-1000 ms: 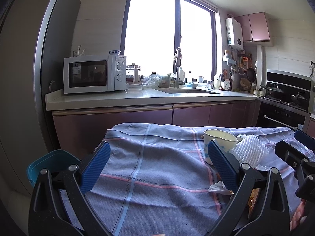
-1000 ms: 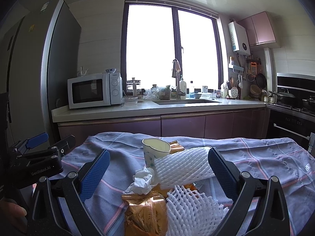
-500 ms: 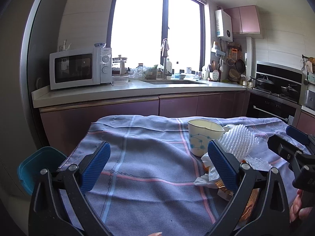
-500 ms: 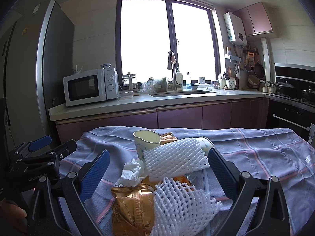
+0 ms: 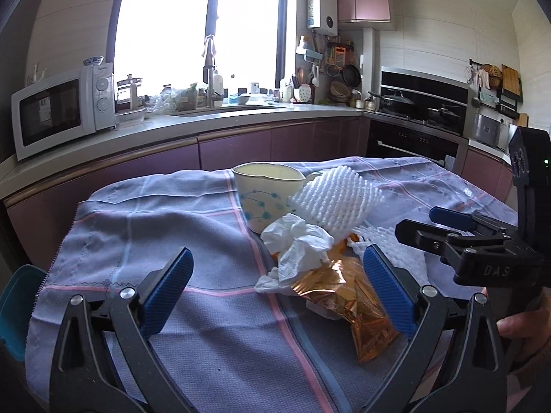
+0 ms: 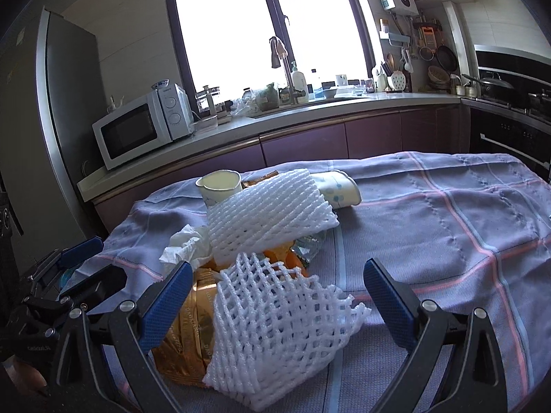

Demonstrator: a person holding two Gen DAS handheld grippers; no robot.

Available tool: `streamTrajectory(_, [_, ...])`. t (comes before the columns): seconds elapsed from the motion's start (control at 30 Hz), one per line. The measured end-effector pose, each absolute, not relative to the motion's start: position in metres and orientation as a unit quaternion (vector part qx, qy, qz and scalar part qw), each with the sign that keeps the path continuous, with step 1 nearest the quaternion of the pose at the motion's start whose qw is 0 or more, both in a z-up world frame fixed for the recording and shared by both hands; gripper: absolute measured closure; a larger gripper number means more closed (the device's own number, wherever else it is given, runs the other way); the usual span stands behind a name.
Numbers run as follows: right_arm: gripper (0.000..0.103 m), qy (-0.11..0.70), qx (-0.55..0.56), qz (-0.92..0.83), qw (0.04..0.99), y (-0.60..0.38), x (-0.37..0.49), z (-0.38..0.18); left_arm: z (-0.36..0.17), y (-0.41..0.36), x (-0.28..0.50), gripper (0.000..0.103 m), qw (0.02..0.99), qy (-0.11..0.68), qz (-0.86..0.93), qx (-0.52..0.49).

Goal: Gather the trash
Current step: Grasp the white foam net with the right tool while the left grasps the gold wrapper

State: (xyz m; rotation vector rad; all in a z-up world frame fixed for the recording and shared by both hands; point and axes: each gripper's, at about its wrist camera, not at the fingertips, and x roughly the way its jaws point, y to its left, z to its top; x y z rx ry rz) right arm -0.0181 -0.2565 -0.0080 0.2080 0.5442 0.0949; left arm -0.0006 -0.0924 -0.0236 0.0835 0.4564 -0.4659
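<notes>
A pile of trash lies on the purple checked tablecloth [image 5: 193,247]. It holds an upright paper cup [image 5: 265,192], a crumpled white tissue [image 5: 299,244], a gold foil wrapper [image 5: 347,299] and a white foam net [image 5: 334,199]. My left gripper [image 5: 275,292] is open, low over the cloth, with the tissue and wrapper between its fingers. My right gripper [image 6: 275,303] is open over a second foam net [image 6: 275,323], with the gold wrapper [image 6: 193,323] under it. Behind lie another foam net [image 6: 268,213], the upright cup [image 6: 218,186] and a tipped cup [image 6: 341,189].
A teal bin [image 5: 13,309] stands beside the table's left edge. The kitchen counter with a microwave [image 5: 62,110] and sink runs behind the table. An oven and hob [image 5: 423,117] stand at the right. The right gripper shows in the left wrist view [image 5: 482,244].
Both grippers have moved forward and lower toward the trash pile, the left one swinging right so the tissue and wrapper now sit between its fingers. Both stay open.
</notes>
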Motion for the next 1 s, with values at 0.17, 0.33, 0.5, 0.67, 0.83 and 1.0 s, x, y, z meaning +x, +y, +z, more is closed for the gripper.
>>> streamTrajectory(0.17, [0.014, 0.296, 0.126, 0.055, 0.945, -0.268, -0.027, -0.022, -0.041, -0.109, 0.001, 0.006, 0.919, 0.268, -0.286, 0.048])
streamTrajectory(0.33, [0.021, 0.320, 0.141, 0.075, 0.934, -0.268, -0.033, -0.033, -0.061, -0.121, 0.009, 0.020, 0.895, 0.312, -0.317, 0.037])
streamTrajectory(0.5, [0.027, 0.332, 0.147, 0.098, 0.927, -0.257, -0.029, -0.036, -0.077, -0.131, 0.014, 0.048, 0.872, 0.350, -0.340, 0.036])
streamTrajectory(0.67, [0.048, 0.345, 0.156, 0.111, 0.919, -0.254, -0.024, -0.041, -0.079, -0.135, 0.011, 0.075, 0.860, 0.356, -0.365, 0.022])
streamTrajectory(0.83, [0.085, 0.352, 0.168, 0.142, 0.910, -0.253, -0.023, -0.040, -0.074, -0.124, 0.007, 0.090, 0.853, 0.360, -0.377, 0.007])
streamTrajectory(1.0, [0.091, 0.342, 0.165, 0.155, 0.912, -0.247, -0.029, -0.033, -0.066, -0.111, -0.001, 0.095, 0.853, 0.350, -0.387, -0.003])
